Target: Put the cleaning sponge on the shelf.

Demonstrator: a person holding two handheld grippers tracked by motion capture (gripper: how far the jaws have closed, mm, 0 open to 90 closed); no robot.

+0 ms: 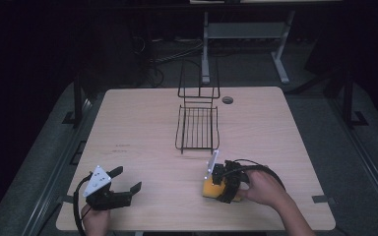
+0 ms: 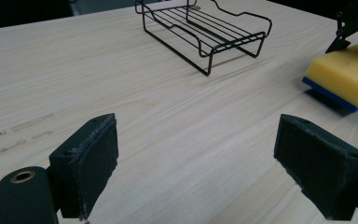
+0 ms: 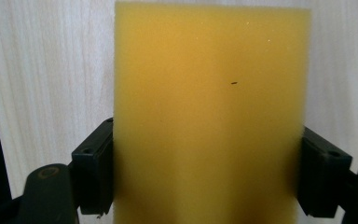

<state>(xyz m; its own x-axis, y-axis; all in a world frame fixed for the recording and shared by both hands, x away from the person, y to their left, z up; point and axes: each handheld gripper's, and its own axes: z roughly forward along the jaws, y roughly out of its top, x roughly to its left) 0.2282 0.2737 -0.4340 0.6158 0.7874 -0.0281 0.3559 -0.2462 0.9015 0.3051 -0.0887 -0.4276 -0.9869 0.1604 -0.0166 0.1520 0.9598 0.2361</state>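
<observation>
The right gripper [image 1: 215, 183] is gripping the yellow sponge [image 3: 209, 116], with one jaw pressing on each of its long sides. The sponge is lying on the wooden table [image 1: 142, 142], near the front edge, just in front of the black wire rack [image 1: 197, 128]. The left gripper [image 2: 196, 158] is hovering with jaws spread wide, holding nothing

We see open bench [image 1: 138, 123] left and right; only the rack [image 1: 197, 129] at far centre blocks our way.
</observation>
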